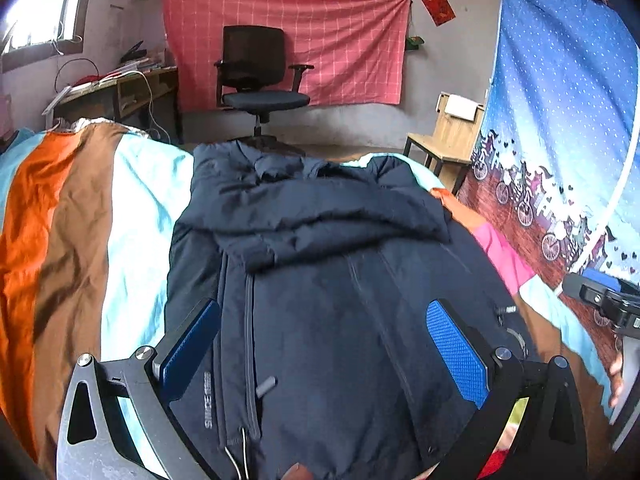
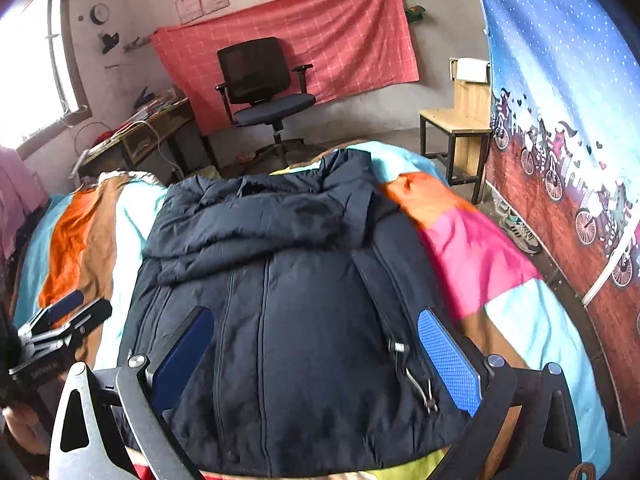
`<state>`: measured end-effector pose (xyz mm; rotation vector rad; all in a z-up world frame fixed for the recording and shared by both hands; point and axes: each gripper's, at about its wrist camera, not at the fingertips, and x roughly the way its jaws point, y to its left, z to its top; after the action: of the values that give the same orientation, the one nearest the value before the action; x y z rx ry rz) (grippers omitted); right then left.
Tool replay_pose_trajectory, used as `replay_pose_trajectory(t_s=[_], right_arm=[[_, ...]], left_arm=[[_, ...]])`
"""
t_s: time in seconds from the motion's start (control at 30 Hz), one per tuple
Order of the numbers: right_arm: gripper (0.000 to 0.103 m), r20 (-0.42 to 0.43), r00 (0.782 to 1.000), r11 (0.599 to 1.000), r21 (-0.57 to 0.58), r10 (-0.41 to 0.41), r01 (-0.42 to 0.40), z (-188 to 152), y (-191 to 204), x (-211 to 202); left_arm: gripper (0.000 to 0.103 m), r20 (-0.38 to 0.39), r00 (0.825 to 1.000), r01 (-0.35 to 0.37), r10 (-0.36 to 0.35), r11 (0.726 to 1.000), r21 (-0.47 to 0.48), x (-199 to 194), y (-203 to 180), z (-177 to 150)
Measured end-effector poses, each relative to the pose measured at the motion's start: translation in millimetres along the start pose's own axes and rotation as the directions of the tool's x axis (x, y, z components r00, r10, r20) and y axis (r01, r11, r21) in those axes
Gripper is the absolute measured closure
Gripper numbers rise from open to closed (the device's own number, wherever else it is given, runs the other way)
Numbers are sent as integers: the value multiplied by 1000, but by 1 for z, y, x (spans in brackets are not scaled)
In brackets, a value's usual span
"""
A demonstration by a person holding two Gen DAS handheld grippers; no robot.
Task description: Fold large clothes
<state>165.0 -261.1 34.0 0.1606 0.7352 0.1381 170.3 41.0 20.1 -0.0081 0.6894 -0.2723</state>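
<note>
Right wrist, jacket [image 2: 280,320] lengthwise, hood [image 2: 256,216] far

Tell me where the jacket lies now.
In both wrist views the jacket lies centred on the striped bedspread, hood toward the office chair, with both open grippers above its near hem.

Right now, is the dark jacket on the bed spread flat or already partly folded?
Partly folded. The navy jacket lies front up on the striped bedcover, with a sleeve laid across its chest. Both grippers are open above it.
</note>
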Motion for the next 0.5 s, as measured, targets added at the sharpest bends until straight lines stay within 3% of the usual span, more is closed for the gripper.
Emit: replay_pose_trajectory(t_s=[0.2, 0.3, 0.5], right_arm=[[0, 18, 1000, 993, -120, 0, 3, -30, -2, 8], [0, -10, 1000, 980, -194, 30, -31, -45, 2, 13], [0, -70, 996, 950, -304, 59, -78, -70, 4, 29]], left_arm=[[2, -34, 999, -10, 12, 999, 37, 4, 2, -43], [2, -65, 998, -5, 9, 998, 58, 5, 2, -65], [2, -53, 999, -2, 7, 995, 100, -4, -4, -99]])
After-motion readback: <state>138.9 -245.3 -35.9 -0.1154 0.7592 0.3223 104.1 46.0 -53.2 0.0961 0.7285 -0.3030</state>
